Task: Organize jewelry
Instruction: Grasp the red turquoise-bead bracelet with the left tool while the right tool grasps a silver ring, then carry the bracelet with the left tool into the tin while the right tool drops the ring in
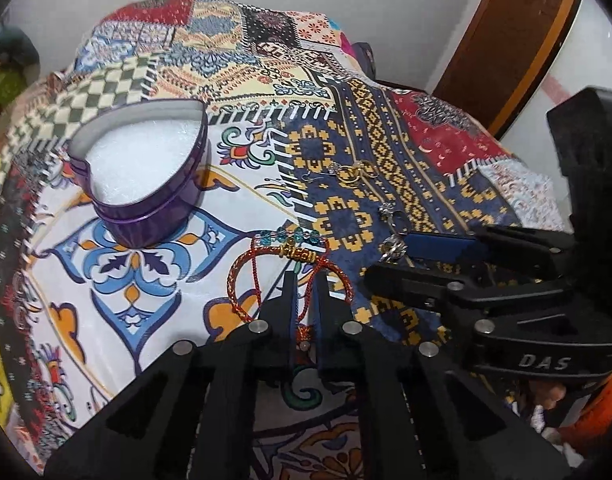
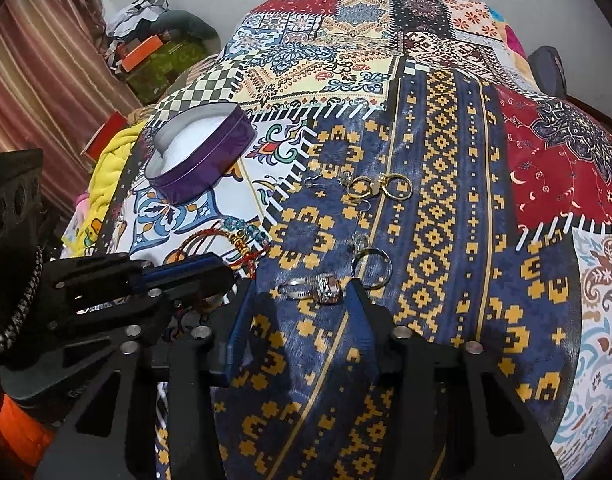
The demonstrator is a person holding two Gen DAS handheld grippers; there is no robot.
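Currently on the patchwork cloth [image 2: 438, 128]:

1. Left tongs [image 1: 304, 280]: fingers nearly together, a narrow gap between the tips. A strand of the red-and-gold cord bracelet [image 1: 241, 280] runs through that gap; whether the pads actually pinch it I cannot tell. The bracelet's gold bead clasp [image 1: 297, 255] lies just ahead of the tips, and its loop spreads to either side of them.

2. Right tongs [image 2: 301, 284]: spread wide, holding nothing. A silver ring with a large stone [image 2: 326, 289] lies on the cloth between the two tips, closer to the right-hand finger; whether it touches that finger is unclear.

3. Plain silver ring [image 2: 372, 268]: just beyond the right finger of the right tongs, with a small clear-stone piece [image 2: 358, 242] next to it, farther out.

4. Pair of gold hoops [image 2: 380, 189]: well ahead of the right tongs, lying flat, joined by a small fitting.

5. Teal bead bracelet [image 1: 295, 236]: just beyond the cord bracelet's clasp, ahead of the left tongs.

6. Purple heart-shaped tin [image 1: 153, 216]: lid off, white padding inside, no jewelry in it; ahead of the left tongs and off to their left, apart from every piece listed.
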